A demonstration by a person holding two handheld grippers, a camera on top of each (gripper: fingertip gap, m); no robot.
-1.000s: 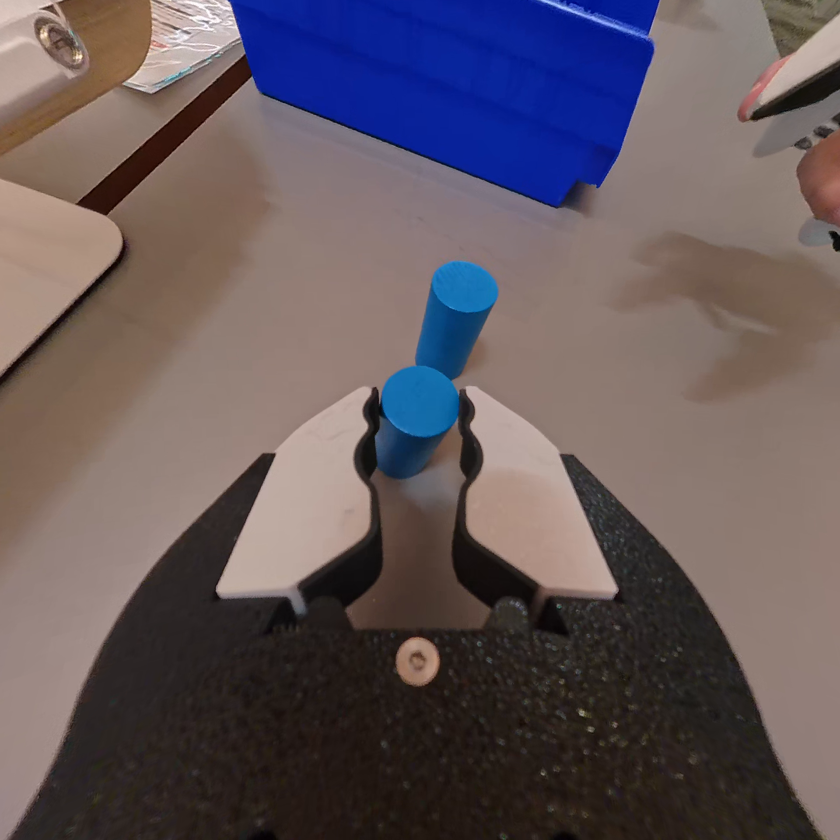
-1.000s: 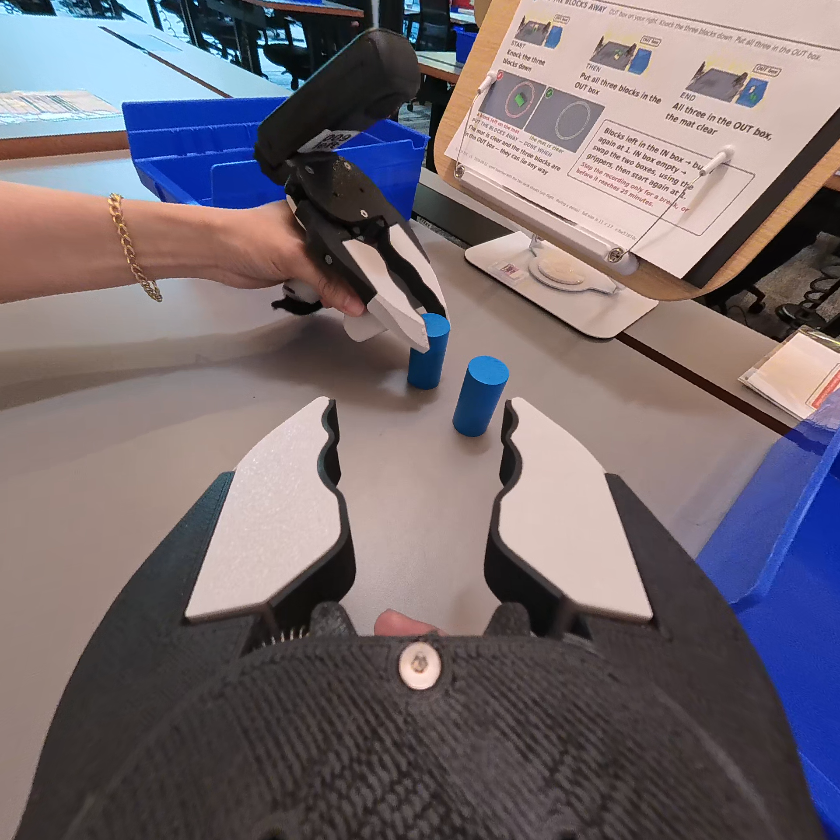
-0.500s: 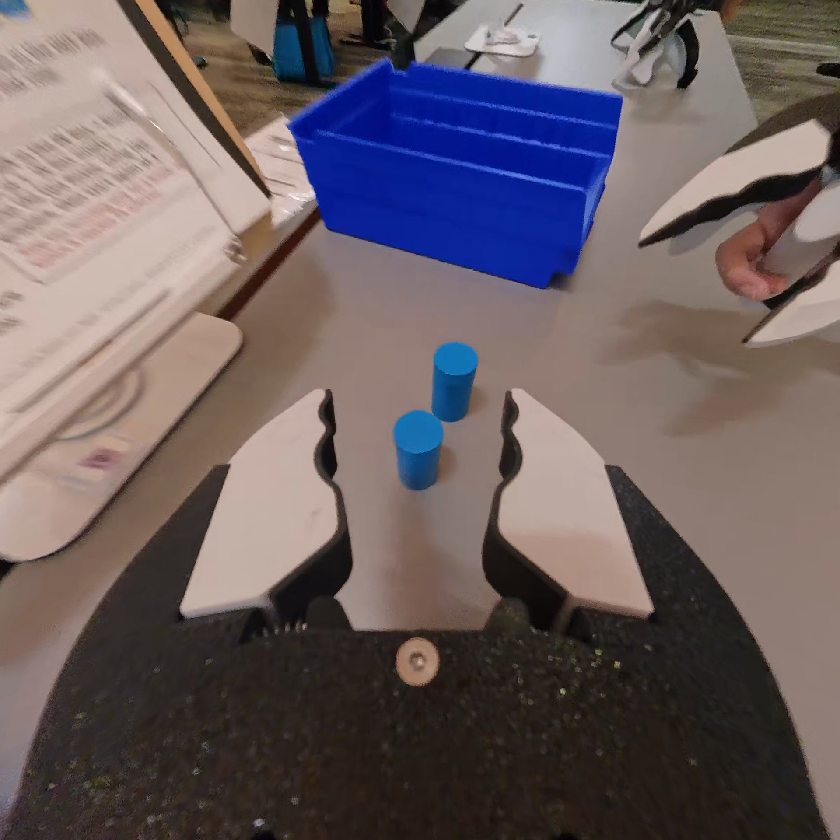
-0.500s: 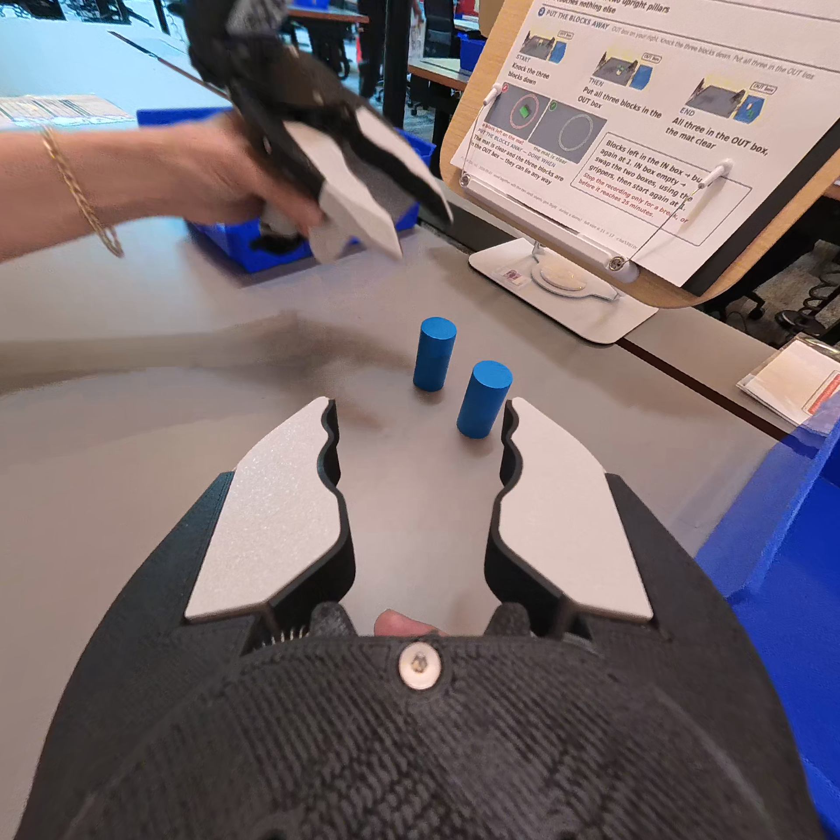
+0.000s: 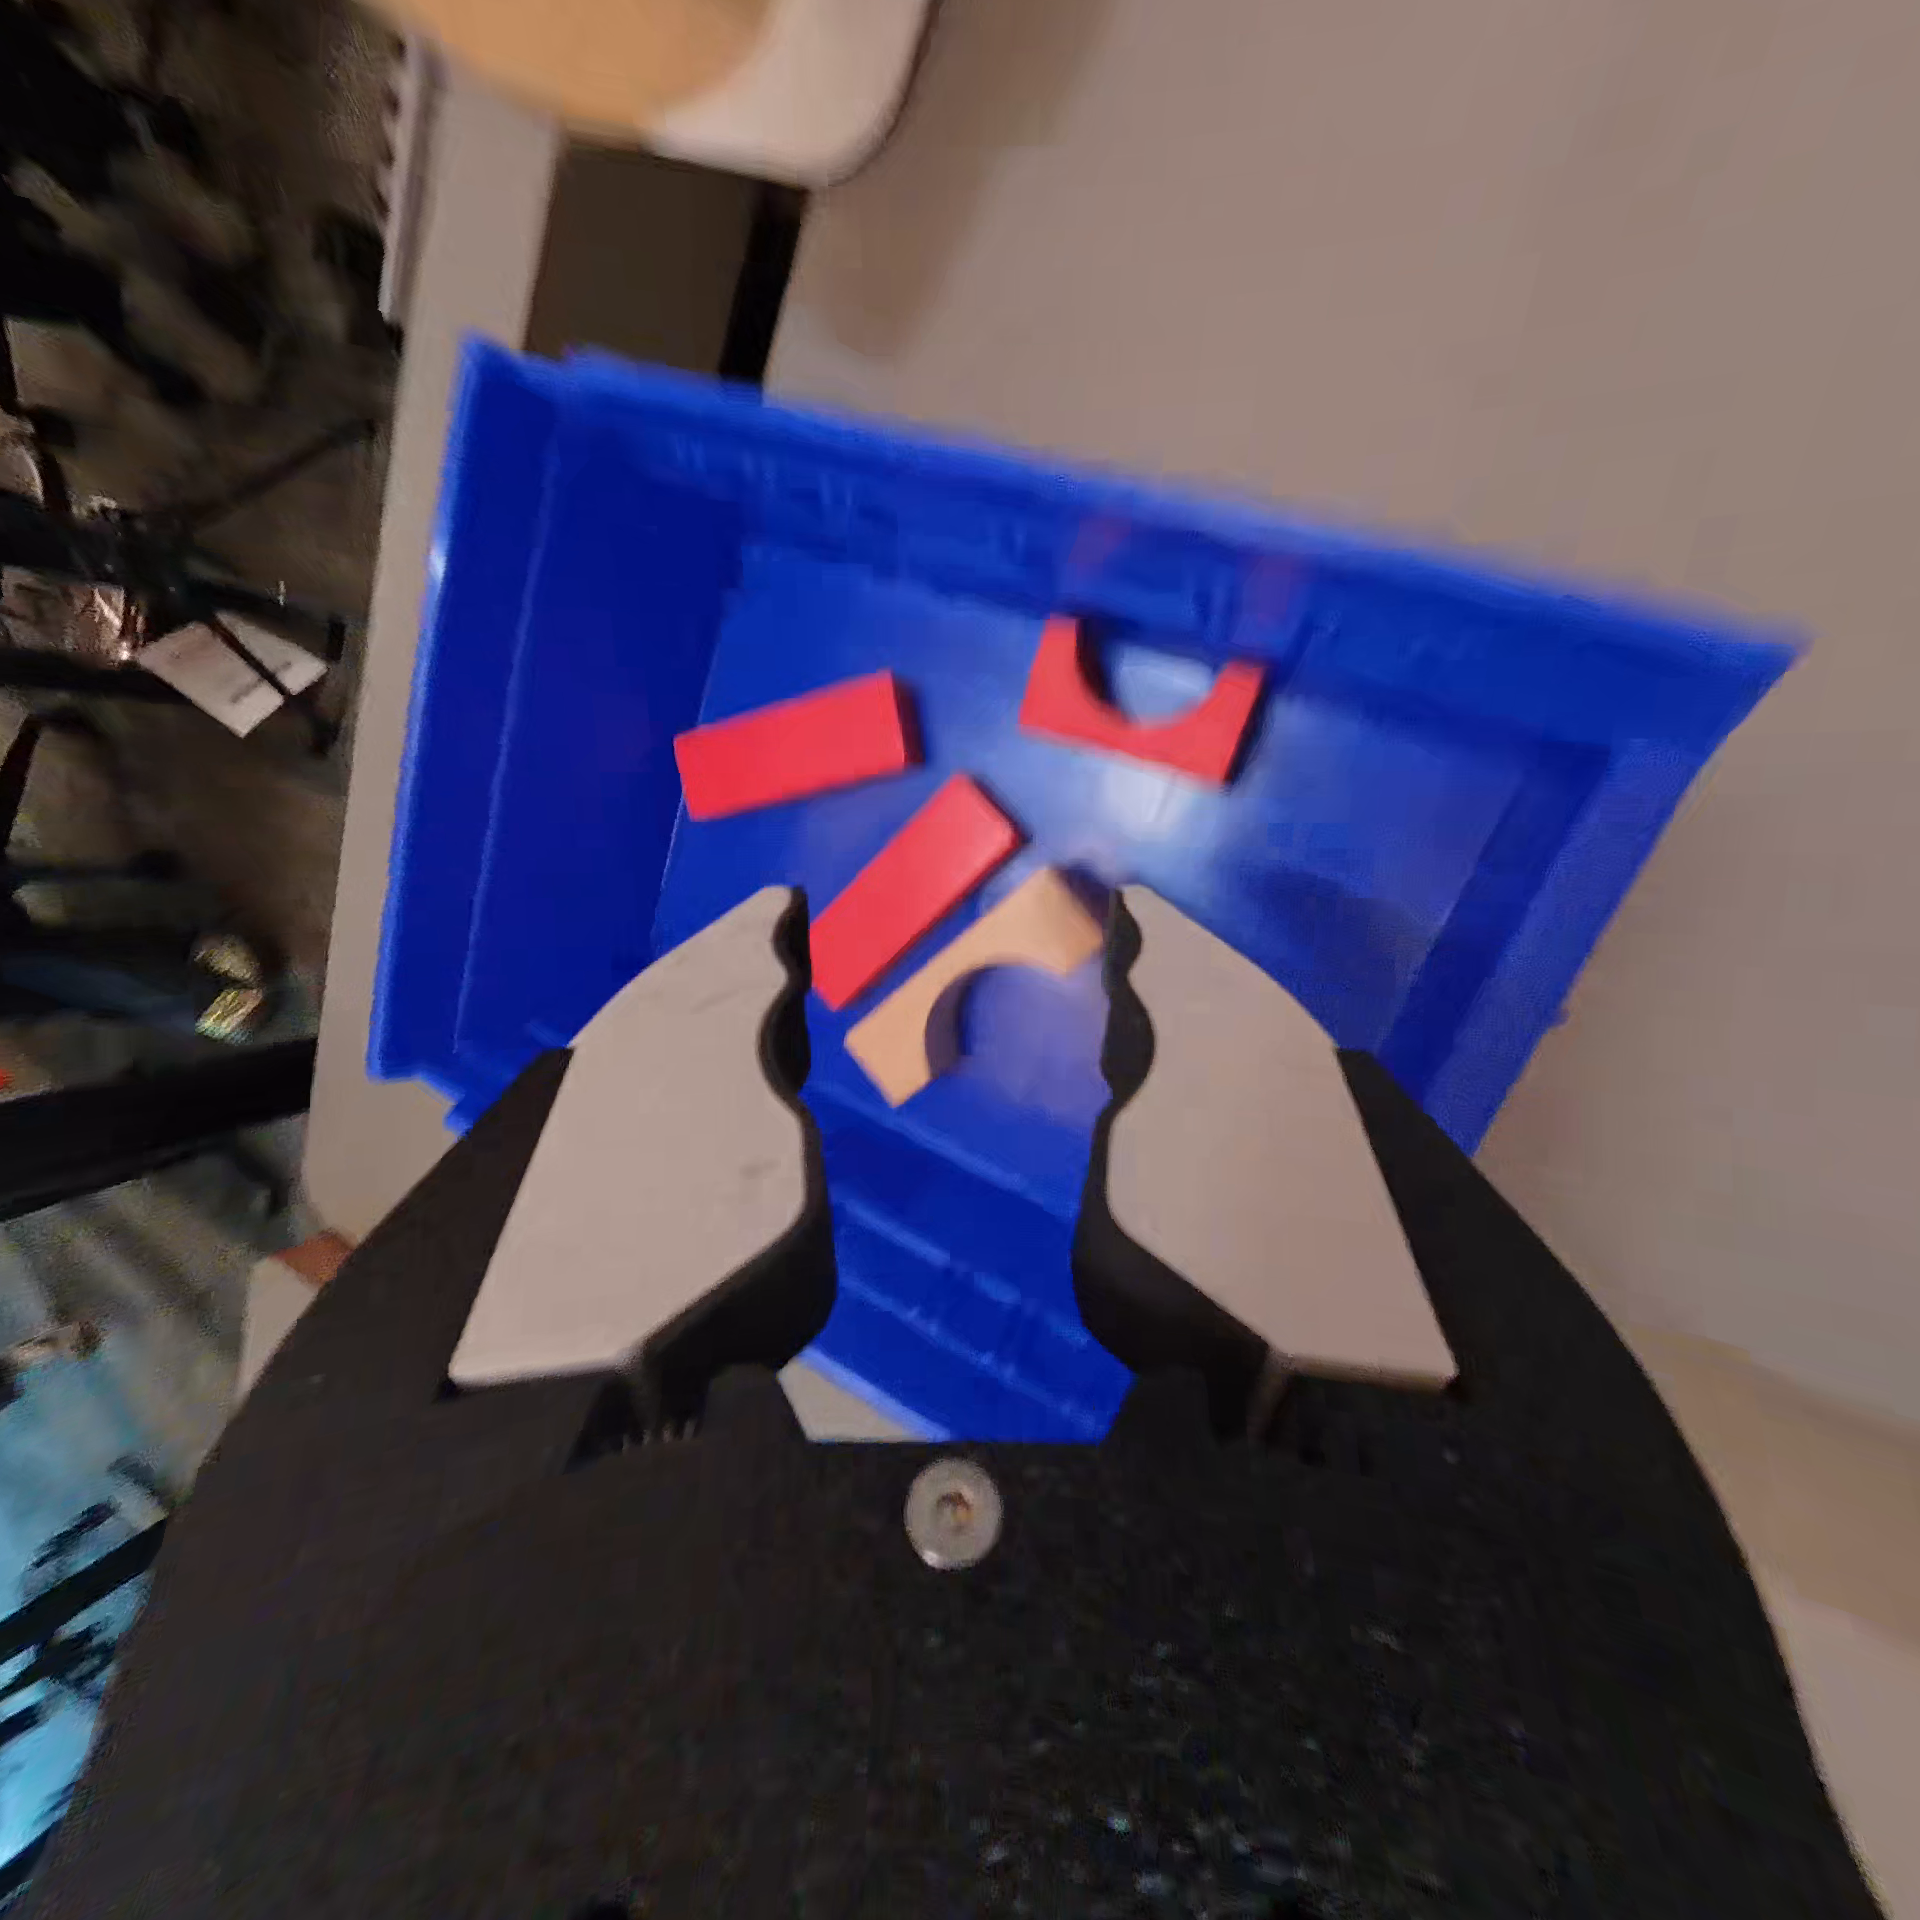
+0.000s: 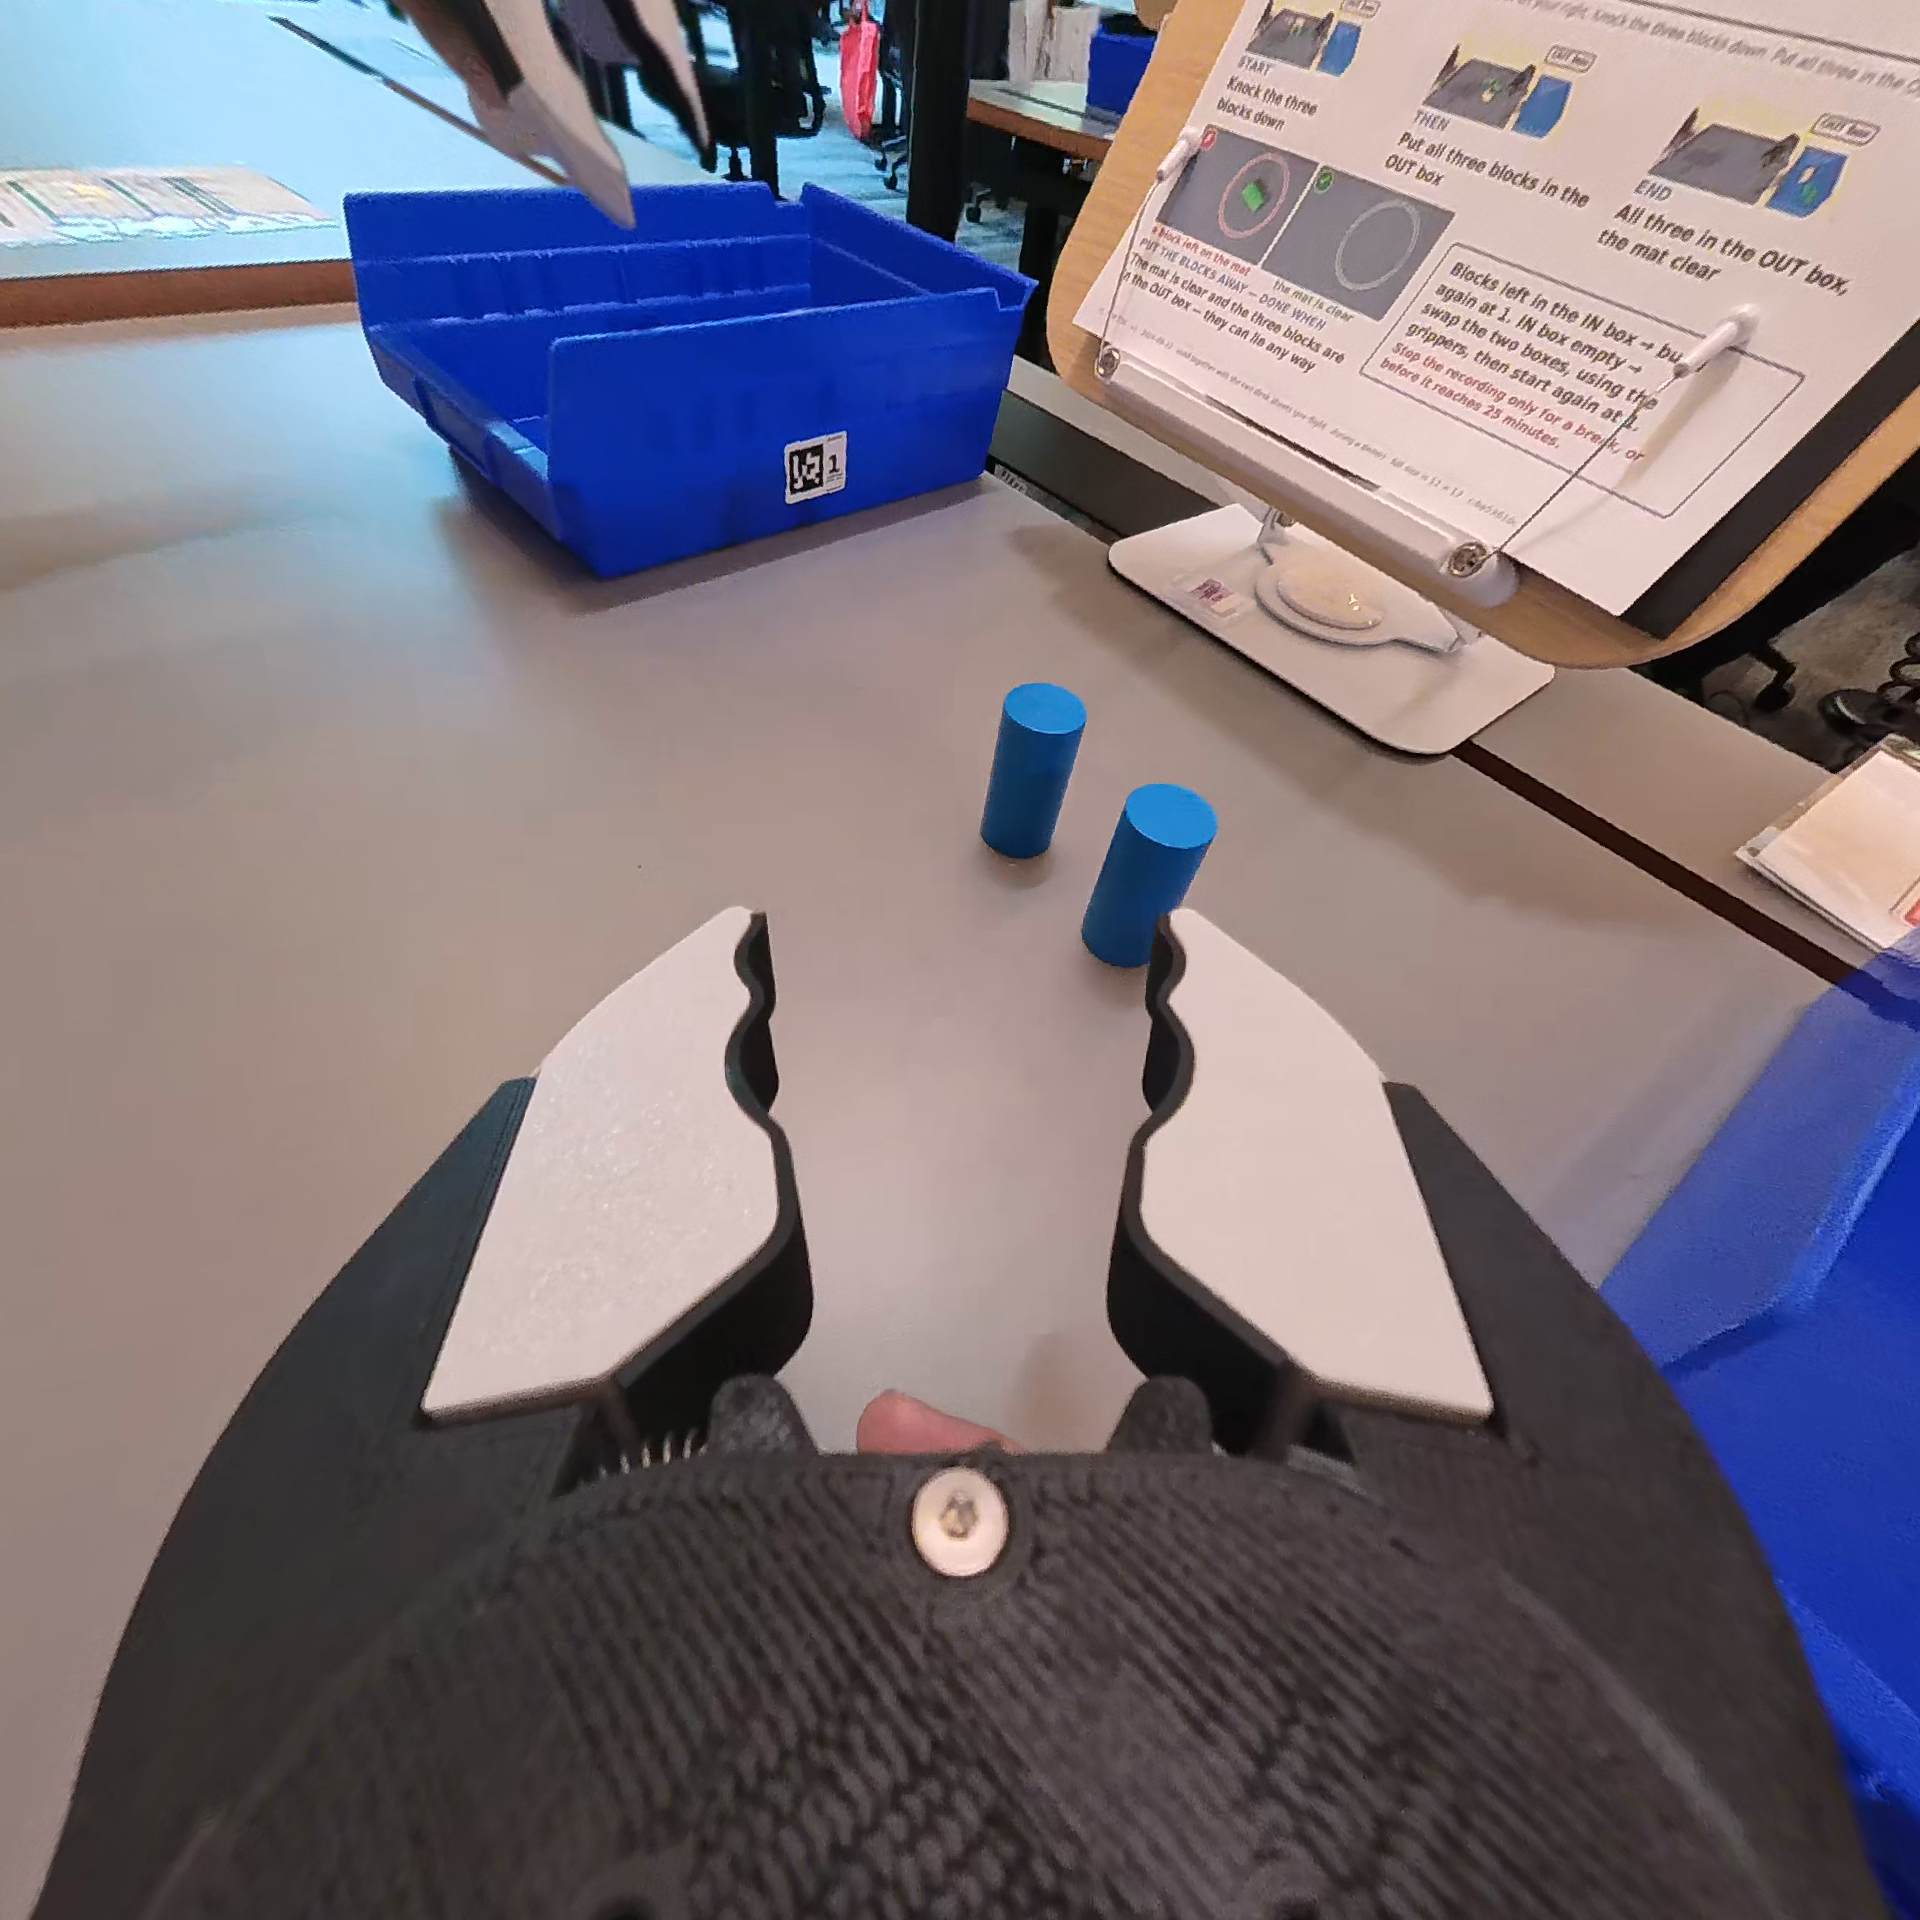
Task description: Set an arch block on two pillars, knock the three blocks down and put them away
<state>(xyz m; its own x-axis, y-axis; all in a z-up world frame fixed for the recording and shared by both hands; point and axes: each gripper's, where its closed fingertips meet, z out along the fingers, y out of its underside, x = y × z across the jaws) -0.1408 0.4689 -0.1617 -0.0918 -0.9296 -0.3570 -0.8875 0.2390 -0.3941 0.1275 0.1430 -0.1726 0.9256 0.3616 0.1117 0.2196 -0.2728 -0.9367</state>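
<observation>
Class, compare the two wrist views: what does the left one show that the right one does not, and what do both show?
Only the left view: the bin's inside, holding two red bars, a red arch and a tan arch, with the open left gripper above them.
Only the right view: two upright blue cylinders, a paper stand, and the open right gripper.
Both: the blue bin and grey table.

glossy plastic blue bin [image 5: 582, 727]; matt painted cylinders [image 6: 1031, 774]; smooth grey table [image 6: 416, 831].
</observation>
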